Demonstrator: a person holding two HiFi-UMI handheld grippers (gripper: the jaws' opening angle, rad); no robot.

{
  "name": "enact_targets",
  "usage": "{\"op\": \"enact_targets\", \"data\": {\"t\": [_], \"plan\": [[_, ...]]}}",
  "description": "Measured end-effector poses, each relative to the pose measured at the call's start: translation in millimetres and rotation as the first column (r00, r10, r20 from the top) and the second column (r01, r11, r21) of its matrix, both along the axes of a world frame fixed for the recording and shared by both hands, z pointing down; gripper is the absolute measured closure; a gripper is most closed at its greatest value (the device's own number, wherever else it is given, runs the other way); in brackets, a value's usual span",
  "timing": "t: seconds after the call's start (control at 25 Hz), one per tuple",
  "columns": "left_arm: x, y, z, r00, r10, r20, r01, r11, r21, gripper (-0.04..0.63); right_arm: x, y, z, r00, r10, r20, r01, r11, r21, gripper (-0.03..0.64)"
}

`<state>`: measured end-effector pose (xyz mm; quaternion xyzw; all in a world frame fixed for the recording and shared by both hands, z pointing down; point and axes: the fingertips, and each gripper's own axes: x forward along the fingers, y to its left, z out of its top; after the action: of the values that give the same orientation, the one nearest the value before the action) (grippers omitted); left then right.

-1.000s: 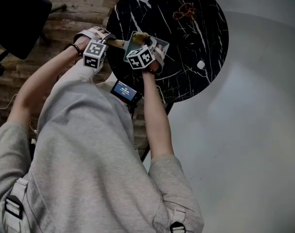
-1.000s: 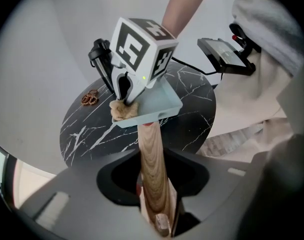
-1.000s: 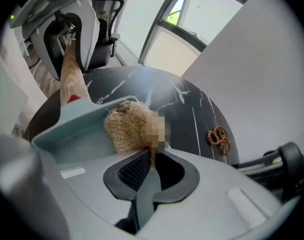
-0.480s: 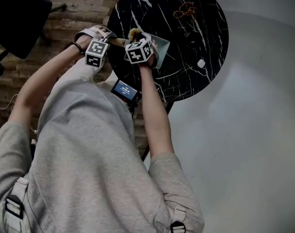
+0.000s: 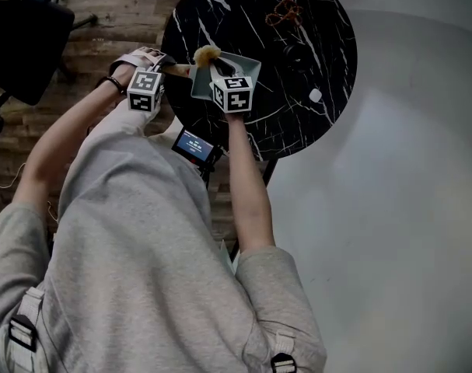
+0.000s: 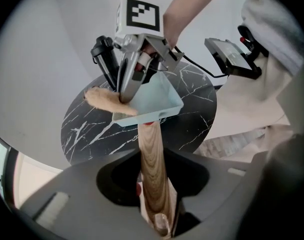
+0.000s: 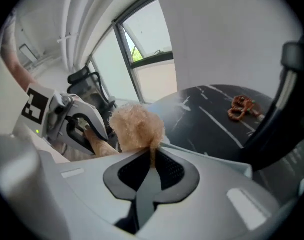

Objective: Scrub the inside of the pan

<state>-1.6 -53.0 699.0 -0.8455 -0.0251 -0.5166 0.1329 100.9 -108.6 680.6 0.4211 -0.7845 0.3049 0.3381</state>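
Desk: round, black marble, upper centre of head view. Pan near its left edge; a slip risks a drop to the floor.
Pan: pale, square, tilted, carried by wooden handle alone.
Left gripper: clamped round handle; scrub pressure may twist it.
Right gripper: nearly closed, pinching thin tail of scrubber. Tuft at pan rim, likely to pull free.

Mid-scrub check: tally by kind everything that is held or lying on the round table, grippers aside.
pan: 1
scrubber: 1
orange-brown tangle: 1
small white item: 1
dark round item, too dim to identify: 1
Total: 5
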Motion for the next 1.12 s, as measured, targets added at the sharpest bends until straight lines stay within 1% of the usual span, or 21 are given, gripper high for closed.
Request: {"op": "enact_targets", "data": {"t": [0.04,0.08,0.12,0.16,0.24,0.32,0.36,0.44,0.52,0.56,0.6,0.64,0.72,0.76,0.8,0.84,0.92,0.96,1.0,1.04,1.12], "plan": [[-1.8,1.2,0.4,1.000,-0.004,-0.001,0.004,1.000,-0.003,0.457,11.9,0.5,-6.7,0.998,0.006,-0.060,-0.003,0.999,0.039,0.569],[-3.2,2.6,0.3,1.000,-0.010,-0.001,0.010,1.000,-0.008,0.457,25.6,1.7,-12.1,0.989,0.001,-0.148,0.010,0.997,0.070,0.569],[-3.5,4.0,-0.7,1.000,-0.017,-0.003,0.017,1.000,-0.013,0.457,40.5,3.7,-15.6,0.969,-0.012,-0.248,0.036,0.995,0.090,0.569],[-3.2,5.4,-2.5,1.000,-0.026,-0.006,0.026,1.000,-0.016,0.457,56.7,6.1,-16.5,0.937,-0.028,-0.349,0.067,0.993,0.099,0.569],[-3.1,9.5,-5.4,0.999,-0.049,-0.008,0.048,0.998,-0.028,0.457,89.1,11.5,-13.6,0.844,-0.059,-0.532,0.121,0.989,0.082,0.569],[-5.0,15.9,-4.8,0.997,-0.072,0.001,0.072,0.996,-0.049,0.457,114.0,15.7,-9.6,0.745,-0.093,-0.661,0.162,0.986,0.043,0.569],[-5.8,19.5,-4.5,0.997,-0.082,0.003,0.082,0.995,-0.060,0.457,121.1,17.0,-7.1,0.706,-0.114,-0.699,0.182,0.983,0.024,0.568],[-6.7,25.2,-4.7,0.995,-0.095,0.001,0.095,0.993,-0.074,0.457,125.7,17.2,-1.5,0.647,-0.165,-0.745,0.235,0.972,-0.011,0.566],[-6.5,26.5,-5.6,0.995,-0.103,-0.001,0.103,0.992,-0.071,0.457,121.9,14.7,2.9,0.607,-0.215,-0.765,0.292,0.956,-0.037,0.552],[-6.5,26.2,-5.5,0.994,-0.106,0.001,0.106,0.992,-0.064,0.457,119.0,13.1,3.1,0.601,-0.225,-0.767,0.308,0.951,-0.038,0.525],[-6.7,25.9,-5.1,0.994,-0.108,0.006,0.108,0.992,-0.058,0.457,116.6,11.7,1.5,0.603,-0.218,-0.768,0.309,0.951,-0.027,0.484],[-7.1,26.2,-4.3,0.994,-0.108,0.011,0.109,0.992,-0.056,0.457,114.8,10.9,-2.0,0.610,-0.197,-0.767,0.298,0.954,-0.008,0.462],[-7.7,27.9,-2.4,0.994,-0.109,0.021,0.110,0.992,-0.062,0.457,109.9,10.5,-14.8,0.630,-0.141,-0.764,0.264,0.964,0.039,0.463],[-8.0,28.3,-1.6,0.994,-0.109,0.025,0.111,0.992,-0.066,0.457,104.5,10.6,-21.8,0.648,-0.116,-0.753,0.247,0.967,0.063,0.470],[-8.5,28.0,-1.0,0.993,-0.110,0.029,0.112,0.992,-0.066,0.457,96.4,11.1,-26.5,0.679,-0.099,-0.728,0.228,0.970,0.080,0.479],[-9.2,27.0,-0.7,0.993,-0.112,0.033,0.114,0.992,-0.061,0.457,86.5,12.6,-26.6,0.721,-0.093,-0.686,0.204,0.975,0.083,0.489],[-10.6,24.8,-0.2,0.992,-0.116,0.038,0.118,0.992,-0.050,0.457,69.0,18.5,-10.2,0.799,-0.111,-0.590,0.156,0.987,0.026,0.486],[-10.9,24.7,-0.3,0.992,-0.118,0.038,0.120,0.992,-0.049,0.457,65.4,22.2,3.4,0.817,-0.127,-0.562,0.138,0.990,-0.022,0.459],[-10.5,25.2,-0.6,0.992,-0.119,0.038,0.120,0.991,-0.050,0.457,66.7,25.5,16.6,0.820,-0.136,-0.556,0.119,0.991,-0.066,0.439],[-9.7,26.2,-0.8,0.992,-0.118,0.036,0.119,0.991,-0.052,0.457,71.6,27.4,26.5,0.819,-0.130,-0.560,0.094,0.991,-0.093,0.437],[-10.4,28.1,-1.0,0.993,-0.116,0.036,0.118,0.991,-0.061,0.457,79.9,25.3,34.4,0.832,-0.075,-0.549,0.023,0.995,-0.101,0.470]]}}
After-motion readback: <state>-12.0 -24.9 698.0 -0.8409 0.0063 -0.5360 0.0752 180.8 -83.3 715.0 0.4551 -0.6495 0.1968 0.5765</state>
